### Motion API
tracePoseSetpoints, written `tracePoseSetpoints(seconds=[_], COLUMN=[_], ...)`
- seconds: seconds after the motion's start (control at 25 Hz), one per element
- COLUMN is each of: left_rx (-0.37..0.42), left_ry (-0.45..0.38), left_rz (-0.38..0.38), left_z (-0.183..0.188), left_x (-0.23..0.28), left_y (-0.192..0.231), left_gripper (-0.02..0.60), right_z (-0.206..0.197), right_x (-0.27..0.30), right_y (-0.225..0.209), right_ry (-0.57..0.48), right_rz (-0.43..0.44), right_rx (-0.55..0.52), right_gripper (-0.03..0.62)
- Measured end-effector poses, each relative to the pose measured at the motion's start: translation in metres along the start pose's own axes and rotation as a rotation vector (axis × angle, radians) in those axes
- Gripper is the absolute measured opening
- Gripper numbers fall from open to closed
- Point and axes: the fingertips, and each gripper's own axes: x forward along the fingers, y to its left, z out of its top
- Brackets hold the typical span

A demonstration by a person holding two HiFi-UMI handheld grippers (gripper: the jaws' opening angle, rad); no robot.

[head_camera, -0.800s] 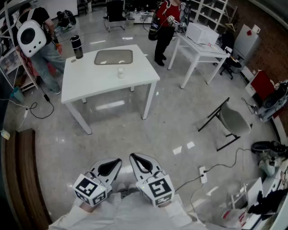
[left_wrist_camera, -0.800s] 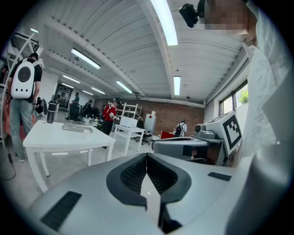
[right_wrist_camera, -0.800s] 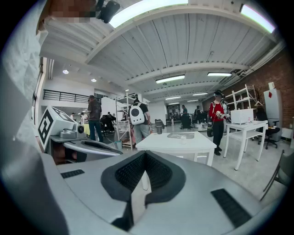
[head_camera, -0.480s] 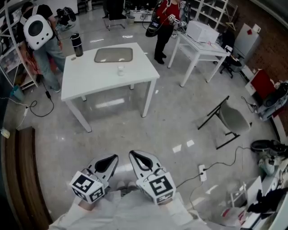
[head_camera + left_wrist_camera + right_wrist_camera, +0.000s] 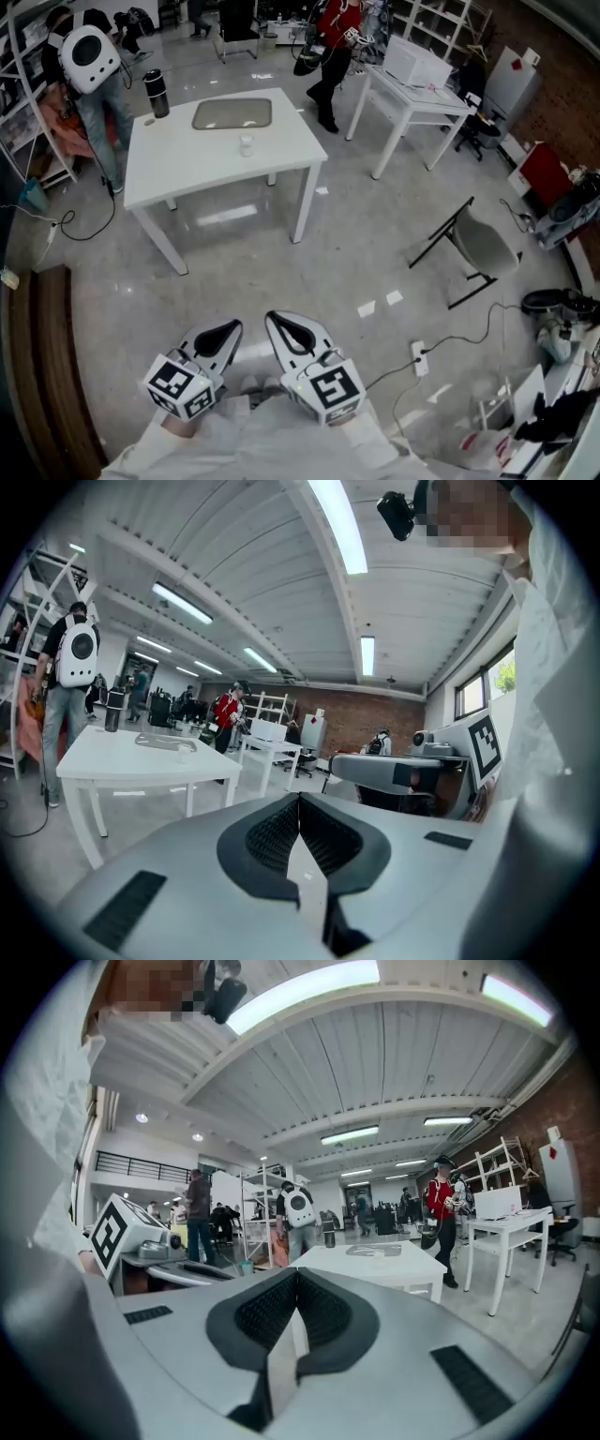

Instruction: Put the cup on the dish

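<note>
1. Head view: table (image 5: 187, 173) has drifted slightly up-left in frame. Cup (image 5: 247, 145) stands mid-table, just short of the dish (image 5: 232, 114) at the far edge, well ahead of both tongs.
2. Left gripper view: left gripper (image 5: 300, 803) closed, empty, probably marginally nearer.
3. Right gripper view: right gripper (image 5: 297, 1279) closed, empty.

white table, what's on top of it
The white table bears a flat dish, a small cup near it, and a dark flask at one corner. Cup's contents unclear.
</note>
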Motion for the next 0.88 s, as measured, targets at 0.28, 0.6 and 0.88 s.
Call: tracePoseSetpoints(seconds=[0.28,0.6,0.88], left_rx=[0.006,-0.069,-0.068], left_ry=[-0.004,-0.014,-0.022], left_rz=[0.023,0.030,0.035], left_z=[-0.008,-0.028,-0.020], left_x=[0.014,0.020,0.036], left_y=[-0.003,-0.022,0.005], left_gripper=[0.009,0.009,0.009], right_z=[-0.024,-0.039,-0.042], right_x=[-0.006,-0.013,0.011], right_y=[-0.002,-0.010,-0.033], right_ry=[0.064,0.078,0.088], right_rz=[0.037,0.058,0.057], right_rx=[0.036,0.073,0.114], right_gripper=[0.014,0.014,0.014])
